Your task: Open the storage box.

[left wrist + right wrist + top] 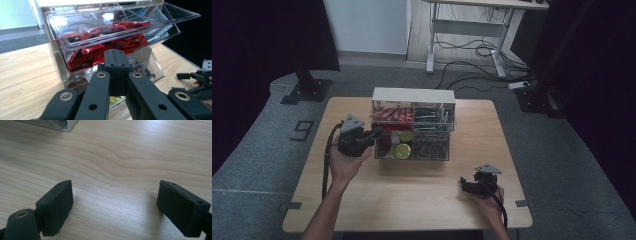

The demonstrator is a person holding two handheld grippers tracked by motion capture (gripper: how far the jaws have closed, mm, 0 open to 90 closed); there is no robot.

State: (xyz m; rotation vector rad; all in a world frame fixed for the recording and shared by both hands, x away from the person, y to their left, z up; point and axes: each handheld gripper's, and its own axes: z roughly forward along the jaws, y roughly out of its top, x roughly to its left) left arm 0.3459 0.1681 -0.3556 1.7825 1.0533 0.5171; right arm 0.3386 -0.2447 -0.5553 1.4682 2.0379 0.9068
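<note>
Acrylic organizer (414,131) sits mid-tabletop toward the far edge; four clear bins are counted, the upper-left one tipped open and holding red packets (100,45). Rigid, slick, scratch-prone plastic; bin lip is the grip point. Left gripper (117,61) is clamped shut, empty, at that bin. Right gripper (115,207) is spread wide, empty, near right front corner.
</note>
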